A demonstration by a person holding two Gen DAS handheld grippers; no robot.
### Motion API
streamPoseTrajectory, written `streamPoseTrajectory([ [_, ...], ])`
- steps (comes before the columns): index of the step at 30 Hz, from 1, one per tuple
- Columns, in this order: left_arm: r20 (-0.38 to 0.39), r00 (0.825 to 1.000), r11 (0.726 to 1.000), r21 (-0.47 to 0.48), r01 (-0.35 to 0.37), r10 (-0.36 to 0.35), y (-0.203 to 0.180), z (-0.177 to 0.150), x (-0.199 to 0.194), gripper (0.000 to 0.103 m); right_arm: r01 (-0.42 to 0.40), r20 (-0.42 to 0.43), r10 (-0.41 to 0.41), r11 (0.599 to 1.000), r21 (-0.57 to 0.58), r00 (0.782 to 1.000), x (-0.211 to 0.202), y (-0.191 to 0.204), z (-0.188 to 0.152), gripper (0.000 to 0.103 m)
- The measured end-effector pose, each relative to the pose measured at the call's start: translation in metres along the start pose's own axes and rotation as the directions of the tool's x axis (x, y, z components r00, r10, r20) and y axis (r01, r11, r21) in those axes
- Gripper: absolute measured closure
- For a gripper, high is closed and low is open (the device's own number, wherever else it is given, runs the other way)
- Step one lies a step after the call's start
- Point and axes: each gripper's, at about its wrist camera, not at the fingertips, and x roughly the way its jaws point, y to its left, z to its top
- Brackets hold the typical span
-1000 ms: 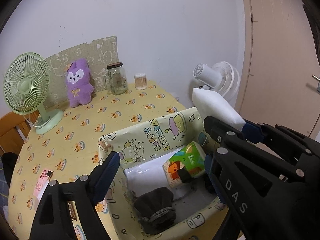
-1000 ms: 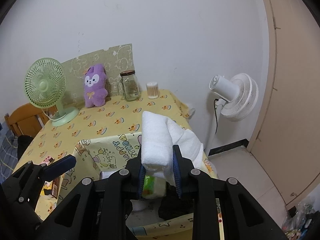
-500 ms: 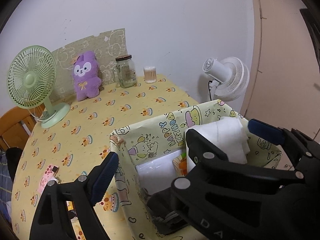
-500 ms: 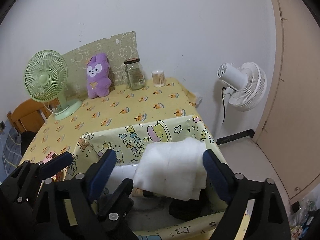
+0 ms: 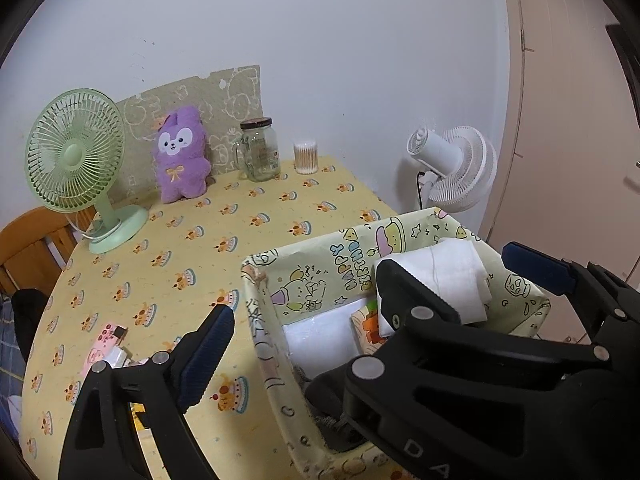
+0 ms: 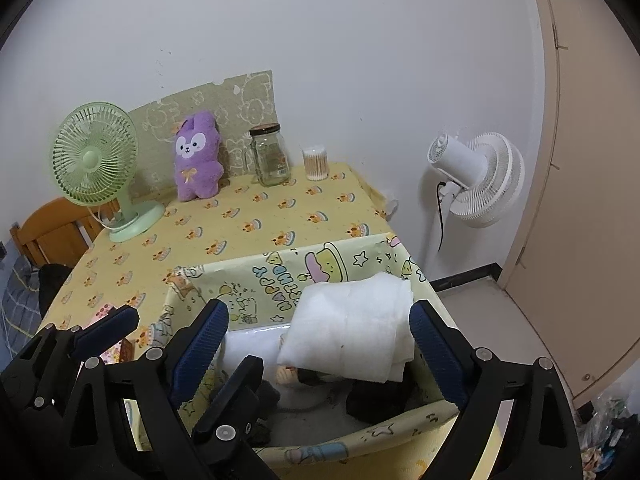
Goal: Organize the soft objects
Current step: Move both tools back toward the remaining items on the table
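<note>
Right gripper (image 6: 318, 346) having just opened, jaws standing wide either side of folded white towel (image 6: 352, 330), pads clear. Towel lying on top of contents inside patterned box (image 6: 256, 276), right portion. Left gripper (image 5: 304, 312) standing open, straddling box's left wall. Box wall reading "HAPPY", seen inverted. Purple plush (image 6: 197, 162) sitting far left, against wall.

Folded white towel (image 6: 352, 332) lying atop, seemingly loose, patterned box (image 6: 256, 276)
</note>
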Motion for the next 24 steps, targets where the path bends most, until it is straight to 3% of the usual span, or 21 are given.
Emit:
streamPoseTrajectory([
  [24,0.077,0.997,0.999,-0.035,-0.01,0.012,0.035,-0.013,-0.052,0.009,0.009,0.062,-0.006,0.999,-0.053,0.998,-0.046,0.047,-0.003,0.008],
])
